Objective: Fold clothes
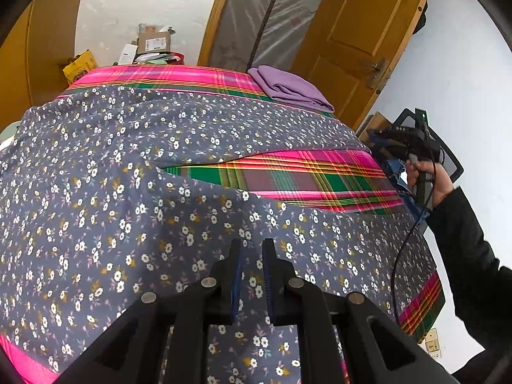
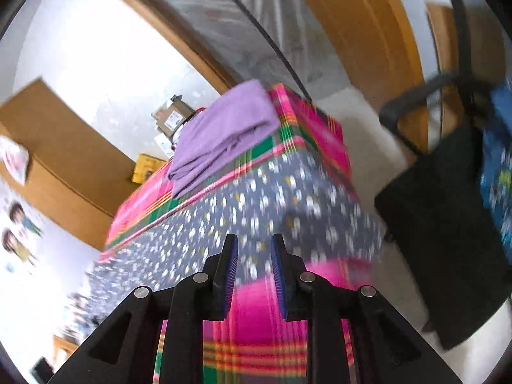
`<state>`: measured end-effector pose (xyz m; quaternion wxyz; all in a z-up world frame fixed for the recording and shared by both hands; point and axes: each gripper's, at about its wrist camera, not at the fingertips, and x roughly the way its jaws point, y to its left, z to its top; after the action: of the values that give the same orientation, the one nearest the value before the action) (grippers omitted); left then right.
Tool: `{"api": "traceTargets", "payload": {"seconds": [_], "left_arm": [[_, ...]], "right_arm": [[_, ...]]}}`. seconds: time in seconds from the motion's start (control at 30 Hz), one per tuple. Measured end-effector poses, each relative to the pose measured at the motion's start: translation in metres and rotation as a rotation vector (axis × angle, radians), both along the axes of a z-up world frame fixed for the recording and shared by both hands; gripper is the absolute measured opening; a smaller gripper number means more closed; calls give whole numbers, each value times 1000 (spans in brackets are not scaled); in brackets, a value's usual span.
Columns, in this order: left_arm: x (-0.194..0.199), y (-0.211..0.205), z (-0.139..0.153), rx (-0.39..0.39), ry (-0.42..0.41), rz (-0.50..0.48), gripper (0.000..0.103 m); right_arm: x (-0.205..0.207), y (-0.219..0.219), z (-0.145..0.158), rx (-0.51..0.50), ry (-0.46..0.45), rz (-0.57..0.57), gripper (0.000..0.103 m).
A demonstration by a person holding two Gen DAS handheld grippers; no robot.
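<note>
A grey-blue floral garment [image 1: 128, 192] lies spread over a table covered by a pink and green plaid cloth [image 1: 304, 179]. One fold leaves a strip of plaid bare in the middle. My left gripper [image 1: 252, 256] hovers over the near part of the garment. Its jaws stand a narrow gap apart, and flat cloth shows beneath them. A hand holds my right gripper [image 1: 380, 137] at the table's right edge. In the blurred right wrist view, my right gripper [image 2: 254, 252] is open with nothing between its pads, above the floral garment [image 2: 288, 204] at the table's corner.
A folded purple cloth [image 1: 288, 89] [image 2: 224, 131] rests on the far right corner of the table. A black chair [image 2: 441, 224] with blue fabric [image 2: 499, 176] stands right of the table. Cardboard boxes [image 1: 153, 43] sit behind it, and a wooden door [image 1: 358, 32] is at the back right.
</note>
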<state>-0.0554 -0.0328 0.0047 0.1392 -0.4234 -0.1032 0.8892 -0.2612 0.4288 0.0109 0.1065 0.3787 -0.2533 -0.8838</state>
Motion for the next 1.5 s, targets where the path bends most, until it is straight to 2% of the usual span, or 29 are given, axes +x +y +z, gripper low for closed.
{"api": "traceTargets", "payload": {"seconds": [0.23,0.33,0.43,0.5,0.53,0.57,0.6,0.67,0.93,1.0,1.1,1.23,1.33,1.5], "left_arm": [[-4,-3,-2,2,-6,8,11],[-8,-7,-6,-2,-19,19,11],[-13,-12,-11,-1,-34,34,11],[-16,-13,-13,0,-42,40,11],[-18,-13,-14,0,-45,40,11],[-20,-13,-15,0,-47,40,11],[-21,-13,-16,0,-50,39,11],[-23,-12,-18,1,-55,36,11],[-28,-13,-21,-2,-65,41,11],[-27,-14,-20,-2,-63,45,11],[-26,-16,-18,2,-54,46,11],[-23,-20,-14,5,-39,53,11],[-20,-28,-10,7,-25,73,11],[-14,-48,-4,-10,-6,131,11]], "right_arm": [[-57,12,-3,95,-52,-23,23],[-84,17,-14,86,-104,-16,36],[-99,20,-25,66,-150,7,36],[-105,16,-30,94,-163,27,36],[-107,15,-31,117,-166,31,33],[-108,14,-33,137,-171,34,20],[-109,15,-34,157,-174,24,15],[-109,19,-32,159,-151,12,5],[-112,22,-19,164,-56,-33,4],[-115,21,-20,181,-64,-42,4],[-114,23,-24,202,-110,-74,11],[-90,22,-15,213,-81,-88,18],[-66,-1,-5,245,-54,-12,21],[-26,-68,0,272,-43,158,25]]}}
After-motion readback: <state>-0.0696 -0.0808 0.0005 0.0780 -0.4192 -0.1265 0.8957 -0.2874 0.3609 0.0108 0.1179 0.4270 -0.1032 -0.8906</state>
